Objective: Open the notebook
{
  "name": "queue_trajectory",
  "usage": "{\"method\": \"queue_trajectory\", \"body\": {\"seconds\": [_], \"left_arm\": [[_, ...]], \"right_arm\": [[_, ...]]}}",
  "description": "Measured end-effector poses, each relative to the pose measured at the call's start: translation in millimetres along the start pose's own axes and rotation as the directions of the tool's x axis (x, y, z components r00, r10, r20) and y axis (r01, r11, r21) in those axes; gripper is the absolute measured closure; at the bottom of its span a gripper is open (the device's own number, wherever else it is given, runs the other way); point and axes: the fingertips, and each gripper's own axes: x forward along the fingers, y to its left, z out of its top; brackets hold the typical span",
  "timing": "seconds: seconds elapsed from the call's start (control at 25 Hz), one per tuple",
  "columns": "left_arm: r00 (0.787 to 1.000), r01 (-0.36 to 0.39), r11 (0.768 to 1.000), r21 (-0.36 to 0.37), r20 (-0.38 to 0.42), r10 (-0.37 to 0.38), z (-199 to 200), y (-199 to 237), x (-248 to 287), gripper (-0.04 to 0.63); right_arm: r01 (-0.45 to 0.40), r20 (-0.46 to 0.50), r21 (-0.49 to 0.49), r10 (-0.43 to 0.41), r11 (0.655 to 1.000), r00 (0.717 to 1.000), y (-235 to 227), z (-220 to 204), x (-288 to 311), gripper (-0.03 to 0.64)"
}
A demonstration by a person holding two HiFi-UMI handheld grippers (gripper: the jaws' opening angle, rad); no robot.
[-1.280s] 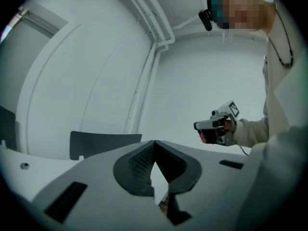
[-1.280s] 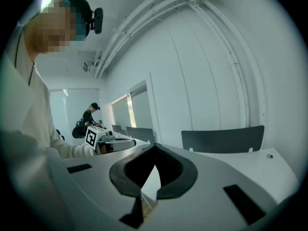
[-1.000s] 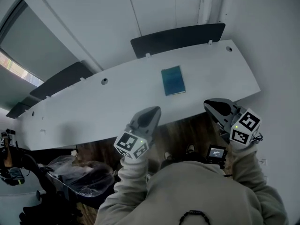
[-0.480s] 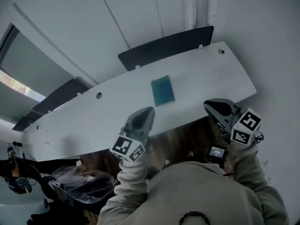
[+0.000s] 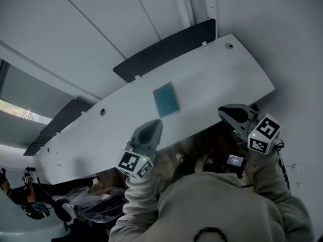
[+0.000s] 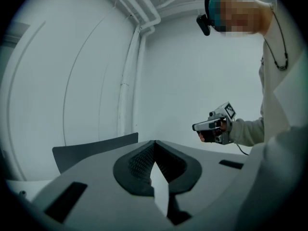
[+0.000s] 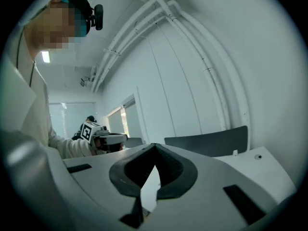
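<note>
Head view: teal notebook [image 5: 166, 99], likely light and floppy; lift its cover edge. Left gripper [image 5: 153, 126] and right gripper [image 5: 226, 113] are pressed together, empty.

The notebook [image 5: 166, 99] is a thin rectangular book with a plain teal cover. It is closed and lies flat, cover up, on the long white table [image 5: 217, 79]. It sits about midway across the tabletop's depth, with its long sides running roughly front to back, slightly askew to the table's edges.
</note>
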Motion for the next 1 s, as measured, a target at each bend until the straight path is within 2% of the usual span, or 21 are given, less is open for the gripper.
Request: {"method": "queue_trajectory", "body": {"seconds": [0.16, 0.28, 0.48, 0.56, 0.64, 0.68, 0.72, 0.8, 0.88, 0.92, 1.0], "left_arm": [[1.0, 0.01, 1.0, -0.001, 0.011, -0.01, 5, 8, 7, 0.595], [1.0, 0.021, 0.999, 0.038, -0.001, -0.021, 5, 15, 15, 0.595], [0.999, 0.034, 0.999, -0.002, 0.025, -0.034, 3, 40, 26, 0.595], [0.996, 0.079, 0.996, -0.028, 0.05, -0.078, 4, 47, 30, 0.595], [0.981, 0.176, 0.981, -0.082, 0.098, -0.168, 6, 51, 31, 0.595], [0.975, 0.202, 0.974, -0.107, 0.113, -0.19, 4, 57, 31, 0.595], [0.978, 0.191, 0.973, -0.126, 0.109, -0.178, -1, 68, 31, 0.595], [0.994, 0.098, 0.983, -0.154, 0.062, -0.09, -19, 102, 28, 0.595], [1.0, 0.022, 0.985, -0.173, 0.018, -0.019, -35, 136, 23, 0.595], [1.0, 0.013, 0.984, -0.179, 0.008, -0.011, -40, 151, 20, 0.595], [0.999, 0.048, 0.983, -0.176, 0.007, -0.047, -47, 171, 14, 0.595]], "right_arm": [[0.072, 0.045, 0.036, -0.074, 0.997, 0.996, -32, 4, -21, 0.597], [0.112, 0.06, 0.068, -0.116, 0.991, 0.991, -46, 2, -33, 0.595], [0.137, 0.018, 0.069, -0.139, 0.988, 0.99, -55, -6, -24, 0.595], [0.141, 0.013, 0.064, -0.142, 0.988, 0.99, -53, -5, -13, 0.597], [0.134, -0.005, 0.06, -0.133, 0.989, 0.991, -51, -4, 4, 0.595], [0.127, -0.02, 0.059, -0.126, 0.99, 0.992, -50, -5, 14, 0.597], [0.119, -0.037, 0.062, -0.116, 0.991, 0.993, -49, -7, 26, 0.595], [0.096, -0.077, 0.071, -0.09, 0.993, 0.993, -44, -15, 54, 0.595], [0.066, -0.117, 0.074, -0.057, 0.995, 0.992, -37, -22, 87, 0.595], [0.05, -0.131, 0.073, -0.04, 0.996, 0.991, -34, -22, 106, 0.595], [0.02, -0.153, 0.058, -0.011, 0.998, 0.988, -30, -16, 144, 0.595]]}}
